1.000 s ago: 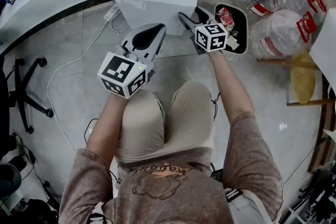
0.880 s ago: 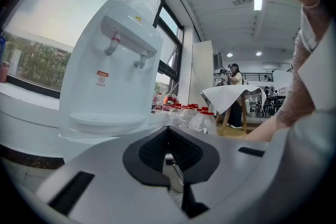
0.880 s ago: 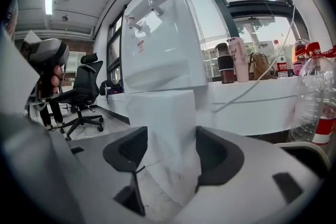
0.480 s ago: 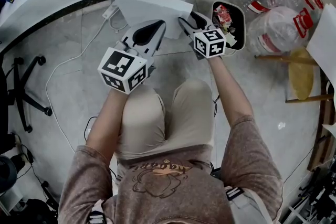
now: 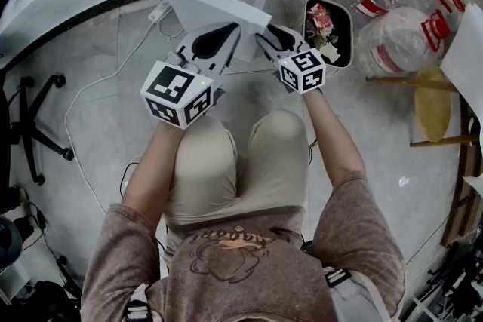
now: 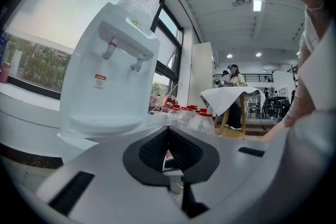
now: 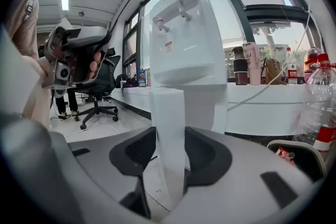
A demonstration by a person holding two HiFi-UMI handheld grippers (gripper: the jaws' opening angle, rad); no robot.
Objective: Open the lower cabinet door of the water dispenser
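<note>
Right gripper view: the water dispenser stands ahead, its lower cabinet door already swung partly out. My right gripper is closing on the door's free edge, pads against both faces, to pull it wider. My left gripper waits empty, jaws together.

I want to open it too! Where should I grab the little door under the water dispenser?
Grip the door by its free upright edge, coming straight at it edge-on. It stands ajar, a thin flat panel, so fingers fit on both faces. The right gripper is closing on that edge now.
</note>
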